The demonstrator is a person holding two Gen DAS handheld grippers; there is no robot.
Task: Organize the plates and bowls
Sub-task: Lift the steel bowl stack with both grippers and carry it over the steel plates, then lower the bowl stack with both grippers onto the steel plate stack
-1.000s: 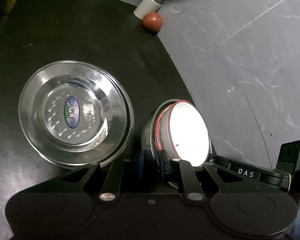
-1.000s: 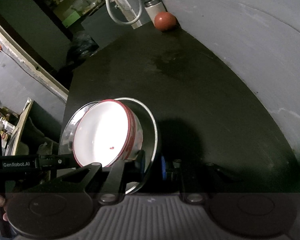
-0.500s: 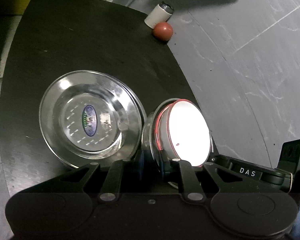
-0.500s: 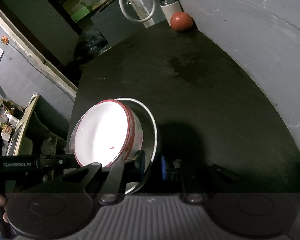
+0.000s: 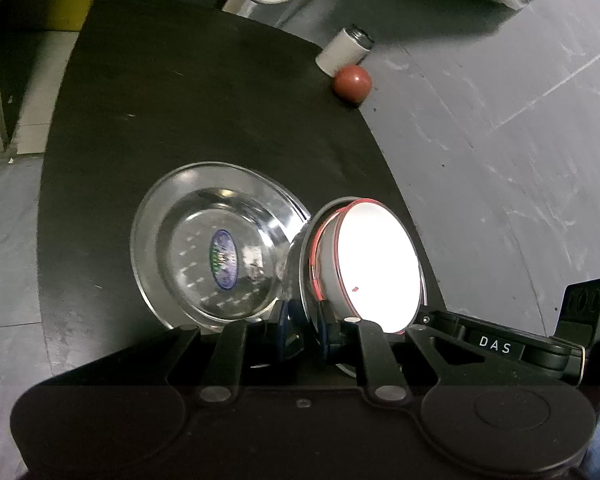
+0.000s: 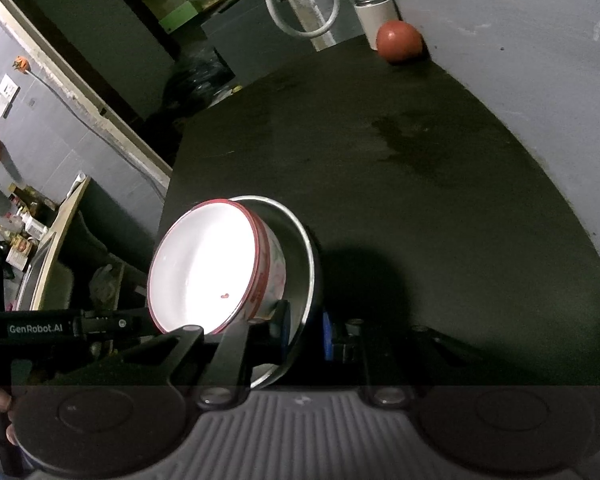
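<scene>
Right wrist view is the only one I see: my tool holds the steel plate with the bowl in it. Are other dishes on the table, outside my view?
Observer: Yes. A stack of steel dishes sits on the table, close beside your plate, on the left tool's side.
Operator: Is something inside the stack?
Observer: Only a blue oval sticker at the middle of the top dish.
Operator: Does the left tool grip my plate?
Observer: Yes, the left tool is shut on its rim, next to the bowl.
</scene>
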